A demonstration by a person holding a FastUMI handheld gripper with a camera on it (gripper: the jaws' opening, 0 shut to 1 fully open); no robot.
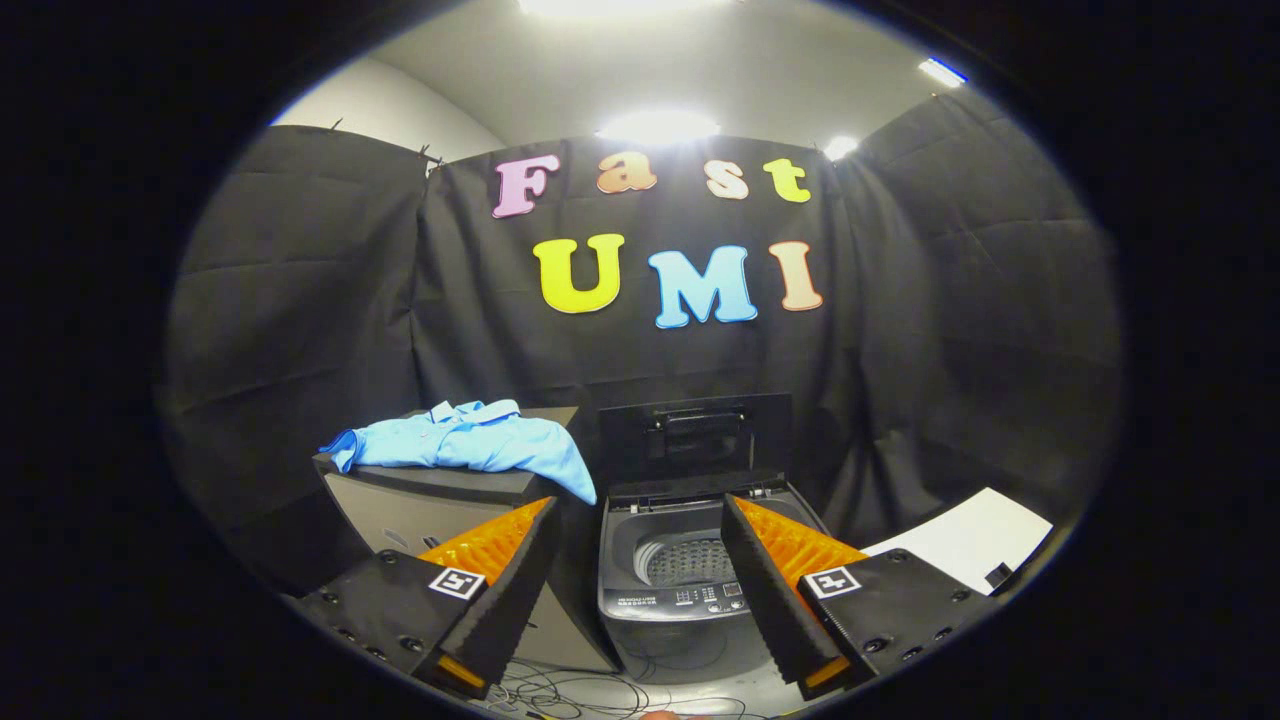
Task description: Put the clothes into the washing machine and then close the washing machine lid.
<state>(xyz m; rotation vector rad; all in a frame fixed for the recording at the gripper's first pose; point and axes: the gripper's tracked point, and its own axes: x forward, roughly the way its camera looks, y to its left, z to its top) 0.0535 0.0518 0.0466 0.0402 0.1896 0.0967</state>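
fingers (640, 520) spread, empty | blue shirt (470, 445) crumpled on cabinet (450, 490)

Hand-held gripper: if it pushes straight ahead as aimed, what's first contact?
Likely the washing machine, straight ahead between the open fingers of the hand-held gripper, its lid raised. The blue shirt lies off to the side on a cabinet. Depth is unclear.

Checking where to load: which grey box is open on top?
The grey washing machine beyond the open gripper, lid raised; the grey cabinet carries the blue shirt.
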